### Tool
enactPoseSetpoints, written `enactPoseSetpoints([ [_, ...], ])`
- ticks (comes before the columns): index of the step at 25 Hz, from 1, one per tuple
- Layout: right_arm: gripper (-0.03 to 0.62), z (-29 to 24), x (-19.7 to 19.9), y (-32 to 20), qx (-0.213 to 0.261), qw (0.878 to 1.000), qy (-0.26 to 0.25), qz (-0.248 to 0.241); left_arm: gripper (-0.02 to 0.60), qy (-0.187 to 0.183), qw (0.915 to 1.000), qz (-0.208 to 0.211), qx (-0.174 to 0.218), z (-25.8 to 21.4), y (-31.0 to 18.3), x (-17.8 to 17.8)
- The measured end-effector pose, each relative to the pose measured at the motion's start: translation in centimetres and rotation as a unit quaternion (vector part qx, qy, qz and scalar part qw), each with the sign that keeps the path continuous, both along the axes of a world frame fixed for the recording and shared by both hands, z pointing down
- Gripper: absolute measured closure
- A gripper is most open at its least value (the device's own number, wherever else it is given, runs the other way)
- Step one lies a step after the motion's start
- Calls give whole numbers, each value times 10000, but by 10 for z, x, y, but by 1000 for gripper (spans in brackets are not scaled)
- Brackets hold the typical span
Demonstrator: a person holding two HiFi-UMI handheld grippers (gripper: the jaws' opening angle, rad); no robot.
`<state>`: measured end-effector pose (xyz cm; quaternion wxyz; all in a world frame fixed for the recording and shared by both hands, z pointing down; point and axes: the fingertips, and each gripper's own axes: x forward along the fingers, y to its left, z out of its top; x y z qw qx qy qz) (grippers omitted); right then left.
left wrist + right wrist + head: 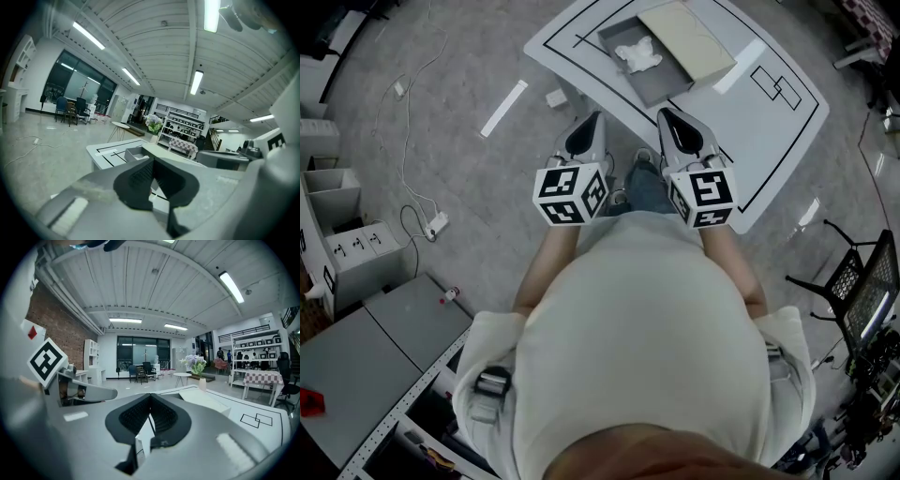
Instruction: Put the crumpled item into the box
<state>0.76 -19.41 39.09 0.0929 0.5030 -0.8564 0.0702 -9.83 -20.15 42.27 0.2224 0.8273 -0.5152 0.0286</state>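
Left gripper (592, 122): clenched, jaw tips meeting, nothing between them; held close to the person's chest, short of the bench (769, 122) edge.
Right gripper (667, 117): also clenched and empty, level with the left one and beside it.
Crumpled item (637, 54): white lump, ahead of both grippers and roughly on the line between them; right gripper marginally nearer. No clear long axis, slightly wider across than deep.
Item vs. box (661, 86): it appears to lie inside the open grey part of the box, not on the bench. Judgement: task looks as good as done, unless a re-seat is wanted.
Beige panel (686, 39): flat, fills the box's half that lies forward-right of the right gripper, just beside the item.
Edges: the box's near wall stands between the grippers and the item; any reach has to go over it.
Open room: bare lined bench forward-right of the right gripper; left of the left gripper the bench ends and there is only floor.
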Motion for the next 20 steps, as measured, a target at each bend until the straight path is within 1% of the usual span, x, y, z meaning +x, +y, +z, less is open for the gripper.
enactPoseSetpoints([
  [9,592,-1,7,22,53,9999,-104,110,581,10,9999,93,83,-4,16,5],
  [14,594,-5,10,21,162,9997,-120,145,581,5,9999,90,69,-3,17,7],
  [20,595,-5,12,18,182,9996,-129,189,581,2,10000,33,67,-3,15,5],
])
